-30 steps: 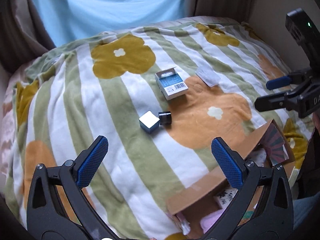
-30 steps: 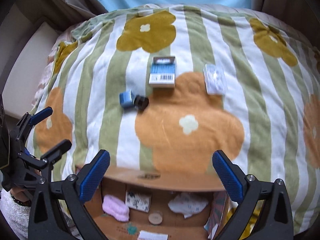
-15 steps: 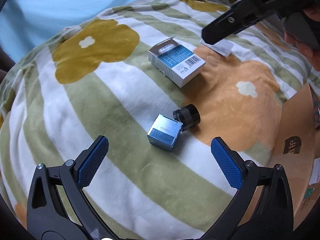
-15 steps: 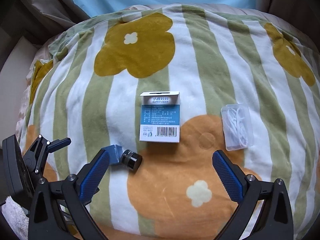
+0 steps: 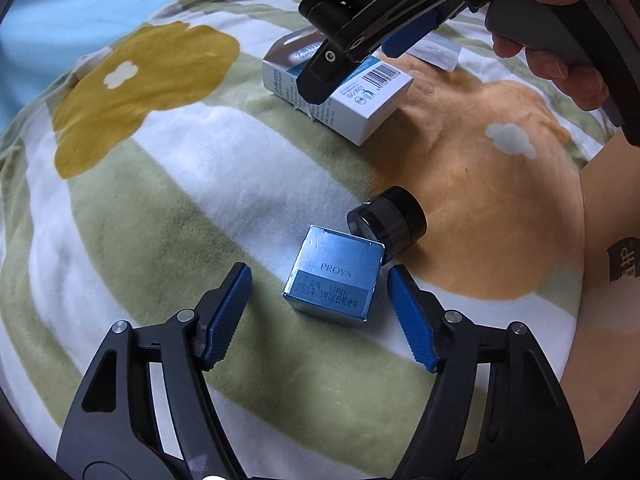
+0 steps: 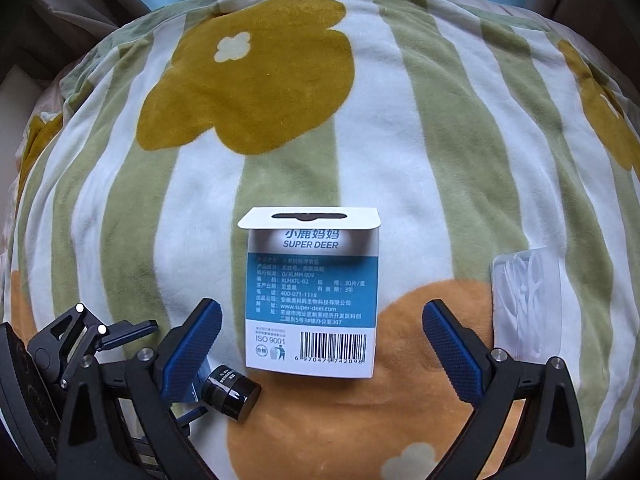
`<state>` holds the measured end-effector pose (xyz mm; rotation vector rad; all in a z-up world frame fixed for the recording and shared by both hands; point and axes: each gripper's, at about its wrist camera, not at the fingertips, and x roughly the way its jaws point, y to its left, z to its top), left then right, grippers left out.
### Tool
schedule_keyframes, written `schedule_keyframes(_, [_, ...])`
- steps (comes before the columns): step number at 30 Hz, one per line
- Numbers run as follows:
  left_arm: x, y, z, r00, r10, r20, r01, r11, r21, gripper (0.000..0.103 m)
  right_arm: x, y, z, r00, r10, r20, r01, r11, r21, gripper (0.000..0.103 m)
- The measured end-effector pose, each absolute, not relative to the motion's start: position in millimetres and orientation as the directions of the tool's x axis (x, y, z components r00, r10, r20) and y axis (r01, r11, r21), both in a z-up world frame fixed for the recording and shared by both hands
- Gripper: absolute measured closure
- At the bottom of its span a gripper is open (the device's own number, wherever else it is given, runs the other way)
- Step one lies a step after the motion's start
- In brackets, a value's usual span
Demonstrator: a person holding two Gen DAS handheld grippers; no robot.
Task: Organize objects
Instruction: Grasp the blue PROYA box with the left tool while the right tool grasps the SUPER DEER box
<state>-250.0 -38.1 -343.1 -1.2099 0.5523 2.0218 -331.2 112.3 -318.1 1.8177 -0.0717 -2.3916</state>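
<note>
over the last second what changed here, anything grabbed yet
Both tongs closed in on the bedspread items. The left tongs now straddle the small blue PROYA box, open. The right tongs came forward over the Super Deer box, open. Nothing is gripped. The boxes, black jar and clear case stayed put.

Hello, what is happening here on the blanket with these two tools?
A person is tidying small items off a flowered blanket, holding a gripper in each hand. The left gripper is open, its fingers on either side of a small blue box, not yet closed on it. A black jar lies on its side touching that box. The right gripper is open around the near end of a white and blue carton. A clear plastic case lies to the carton's right. Nothing is lifted yet.
</note>
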Motion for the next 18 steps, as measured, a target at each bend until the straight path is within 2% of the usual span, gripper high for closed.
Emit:
schedule_keyframes(6, [-250, -35, -348, -0.287, 0.37, -0.884, -0.769, -0.639, -0.019, 0.059, -335, 110, -328, -0.247, -0.133, -0.96, 0.092, -0.989, 0.114, 0.029])
schedule_keyframes(9, [-247, -32, -349, -0.287, 0.364, -0.886, -0.777, -0.629, -0.007, 0.062, -335, 110, -330, -0.252, -0.136, -0.958, 0.091, -0.989, 0.117, 0.033])
schedule_keyframes(10, [-246, -32, -349, -0.29, 0.363, -0.886, -0.778, -0.628, -0.003, 0.062, -335, 110, -330, -0.254, -0.138, -0.957, 0.092, -0.989, 0.118, 0.038])
schedule_keyframes(18, [-243, -32, -343, -0.295, 0.353, -0.888, -0.78, -0.625, 0.011, 0.063, -333, 111, -326, -0.264, -0.145, -0.954, 0.087, -0.988, 0.127, 0.04])
